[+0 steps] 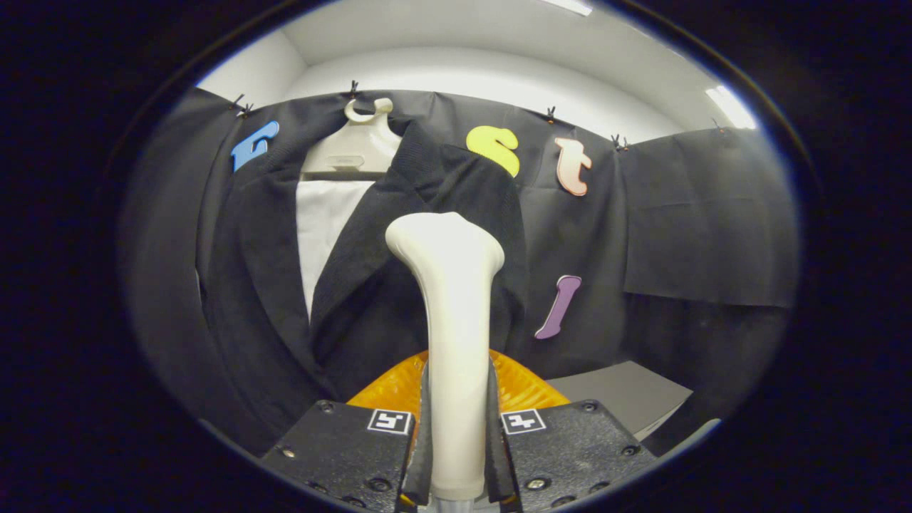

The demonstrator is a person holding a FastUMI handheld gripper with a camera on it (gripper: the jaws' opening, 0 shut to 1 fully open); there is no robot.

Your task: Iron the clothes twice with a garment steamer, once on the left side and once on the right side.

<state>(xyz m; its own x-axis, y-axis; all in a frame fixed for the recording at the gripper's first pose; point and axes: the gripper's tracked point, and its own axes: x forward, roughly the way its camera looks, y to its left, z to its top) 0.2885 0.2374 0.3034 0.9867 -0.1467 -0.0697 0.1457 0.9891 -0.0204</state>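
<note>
Claw (456, 434): both fingers clamp the garment steamer (450, 299) handle.
Steamer axis: upright, head uppermost, against the jacket.
Jacket (370, 285): dark, on a white hanger (354, 146).

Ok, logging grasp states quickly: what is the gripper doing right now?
Gripper: closed on the garment steamer, both fingers pressing its white handle, head raised in front of the dark jacket.
</note>
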